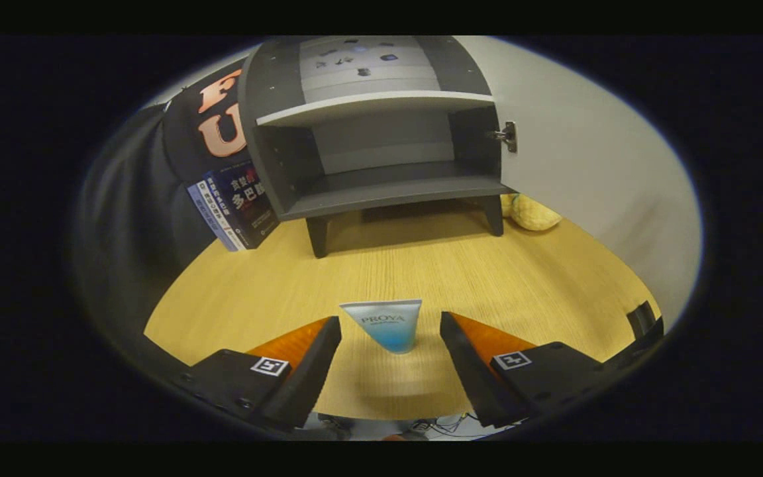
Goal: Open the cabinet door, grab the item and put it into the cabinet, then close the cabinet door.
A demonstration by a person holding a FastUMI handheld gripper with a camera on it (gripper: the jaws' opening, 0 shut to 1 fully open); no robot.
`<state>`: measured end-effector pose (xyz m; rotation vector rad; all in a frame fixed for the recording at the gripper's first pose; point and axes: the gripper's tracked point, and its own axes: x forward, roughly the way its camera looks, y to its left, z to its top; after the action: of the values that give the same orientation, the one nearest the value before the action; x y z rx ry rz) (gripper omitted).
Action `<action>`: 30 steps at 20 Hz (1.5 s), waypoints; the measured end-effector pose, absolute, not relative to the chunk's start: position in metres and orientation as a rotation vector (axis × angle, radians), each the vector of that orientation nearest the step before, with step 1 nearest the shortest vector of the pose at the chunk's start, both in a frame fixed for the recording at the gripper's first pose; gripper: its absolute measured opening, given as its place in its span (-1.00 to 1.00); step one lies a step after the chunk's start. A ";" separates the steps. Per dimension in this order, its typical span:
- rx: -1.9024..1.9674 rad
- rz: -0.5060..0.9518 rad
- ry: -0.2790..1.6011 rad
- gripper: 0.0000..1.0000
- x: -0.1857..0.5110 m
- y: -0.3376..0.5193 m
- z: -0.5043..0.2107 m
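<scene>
Gripper view: cabinet [381,152] door [593,179] open, tube [385,324] awaiting pickup.
Gripper [390,331] spread wide, tube standing on the table [487,278] between the fingers, untouched; best to centre, advance slightly, then close squarely on the tube body.

Yellow toy [532,212] partly hidden behind cabinet [375,132].

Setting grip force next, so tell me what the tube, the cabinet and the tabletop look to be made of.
Tube: probably soft plastic, translucent, blue towards its lower end, flat crimped top; it stands between the open jaws of the gripper, untouched.
Cabinet: looks like grey matt laminated board, with flat panels, a pale shelf edge and a metal hinge.
Tabletop: light wood grain, likely laminate or veneer.
</scene>
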<state>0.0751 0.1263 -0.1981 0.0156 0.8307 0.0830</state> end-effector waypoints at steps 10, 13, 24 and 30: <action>0.006 0.042 0.832 0.14 0.078 0.123 -0.189; 0.030 0.060 0.728 0.14 0.105 0.126 -0.154; 0.068 0.045 0.425 0.13 0.255 0.131 -0.017; 0.003 0.051 0.500 0.13 0.332 0.152 -0.032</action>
<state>0.3315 0.1523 -0.0317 0.0025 0.4996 0.0515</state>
